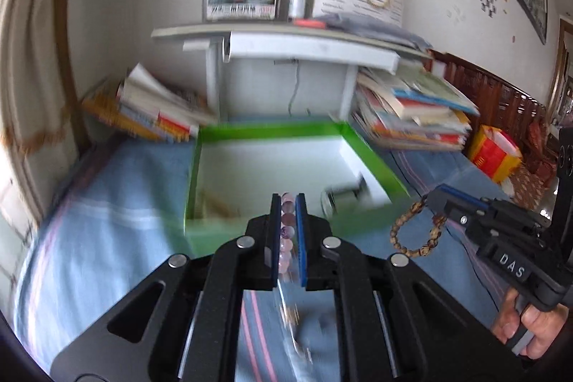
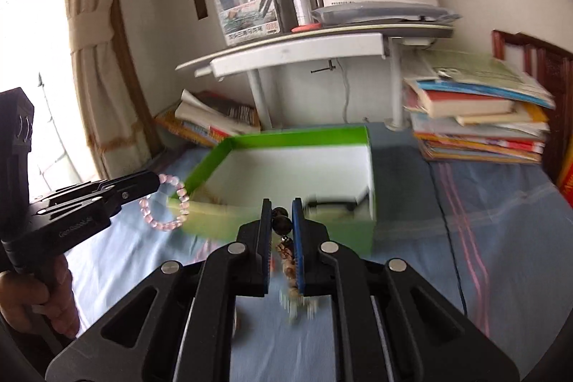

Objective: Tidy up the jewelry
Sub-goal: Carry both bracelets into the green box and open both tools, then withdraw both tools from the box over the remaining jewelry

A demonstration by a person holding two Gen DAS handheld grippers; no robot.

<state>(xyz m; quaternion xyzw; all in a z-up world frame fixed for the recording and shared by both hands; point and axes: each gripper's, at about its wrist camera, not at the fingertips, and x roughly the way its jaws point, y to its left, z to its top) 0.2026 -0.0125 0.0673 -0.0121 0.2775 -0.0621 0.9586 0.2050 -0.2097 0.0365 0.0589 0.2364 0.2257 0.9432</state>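
Nearest, in the left wrist view: left two-finger gripper point(image 1: 288, 203) clamped on a bracelet of pale pink and lilac round beads point(image 1: 287, 224), most of the loop hanging free below the jaws. Seen from the right wrist view as a pink ring point(image 2: 168, 203) dangling off the black fingertips, just short of the near left corner of the box.

Likewise near, in the right wrist view: right two-finger gripper point(image 2: 281, 208) pinched shut on a bracelet of mottled brown wooden beads with dark round ones point(image 2: 283, 224), loop hanging below. From the left wrist view, a brown ring point(image 1: 417, 230) beside the box's near right corner.

Just ahead of both: open green cardboard box with a white inside point(image 1: 372, 153), lying on a light blue striped cloth point(image 1: 107, 203), long side across the view. Inside, a dark-and-silver item near the right corner, too blurred to name.

Deciding relation, judged: box straight forward and slightly below both pairs of jaws, each hand about equally close, left toward the left half, right toward the right.

Beyond: book stacks and a small white desk.
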